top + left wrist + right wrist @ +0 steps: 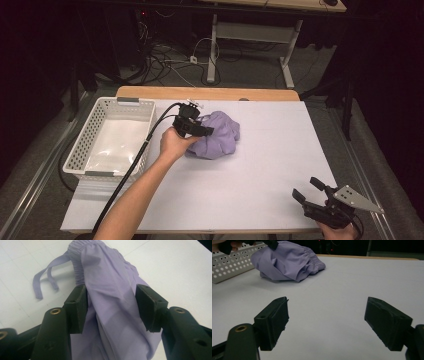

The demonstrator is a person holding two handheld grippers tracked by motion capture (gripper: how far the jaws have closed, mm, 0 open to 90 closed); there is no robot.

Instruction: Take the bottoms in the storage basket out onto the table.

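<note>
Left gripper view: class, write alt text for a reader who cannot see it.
Two black jaws stand apart around a fold of lilac garment lying on a white table. Its gathered waistband and drawstring lie beyond.

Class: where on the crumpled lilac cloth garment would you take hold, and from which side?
Probably the raised central fold of the crumpled lilac cloth garment, from above: it stands up from the white table between the left claw, whose pads straddle it. The thin drawstring lies flat, harder to pinch.
</note>
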